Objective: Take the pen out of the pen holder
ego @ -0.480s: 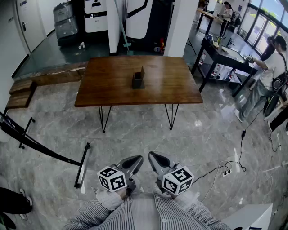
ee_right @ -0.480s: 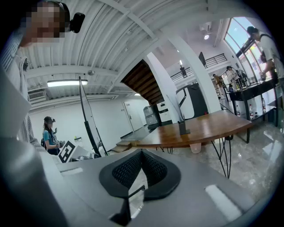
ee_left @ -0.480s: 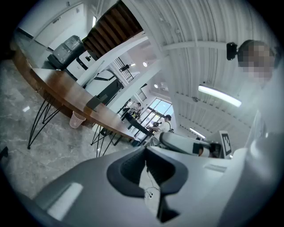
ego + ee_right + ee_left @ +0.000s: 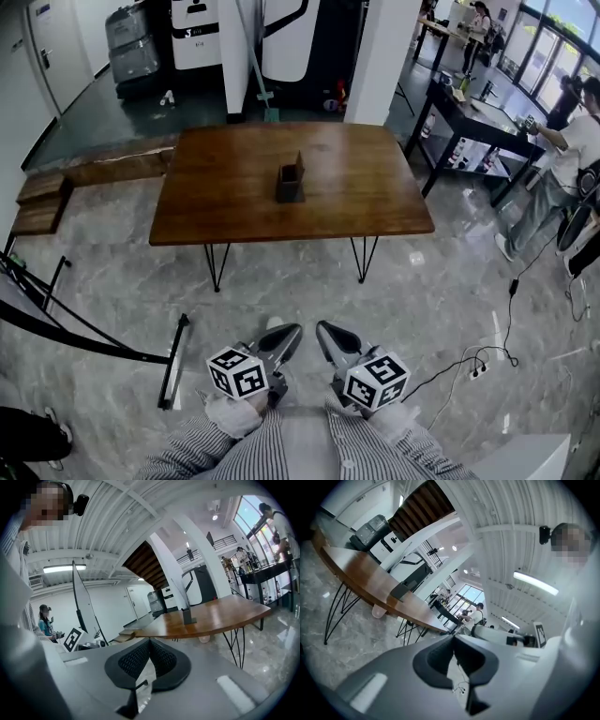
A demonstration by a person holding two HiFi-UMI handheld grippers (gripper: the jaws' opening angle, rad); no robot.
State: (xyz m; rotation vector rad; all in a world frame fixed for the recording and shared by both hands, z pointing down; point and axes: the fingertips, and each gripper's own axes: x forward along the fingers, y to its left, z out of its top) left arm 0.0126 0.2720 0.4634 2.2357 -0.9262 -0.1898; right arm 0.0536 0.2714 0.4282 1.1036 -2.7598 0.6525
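I stand well back from the desk (image 4: 356,192), on the marble floor (image 4: 281,281), with both claws held low in front of me and aimed roughly toward it. My left claw (image 4: 284,336) is pressed together with nothing in it. My right claw (image 4: 328,334) is empty too, its pads meeting at the tips. The pen holder (image 4: 290,185), a small dark box, sits near the middle of the desk, well apart from me. The pen (image 4: 298,159) shows as a thin stalk rising from its top; I cannot make out more from here.

The job has not begun, so the risks lie ahead, as I judge them. If I arrive with the pads together I will knock the holder instead of taking the pen, so one claw must spread first. The holder looks light and stands free, so pulling the pen at a slant could drag or tip it unless my other claw steadies it. The pen is thin, and an off-centre pinch may let it swivel or slip. On the way, a cable (image 4: 450,361) trails at my right and a black stand (image 4: 173,361) lies at my left; either could catch a foot
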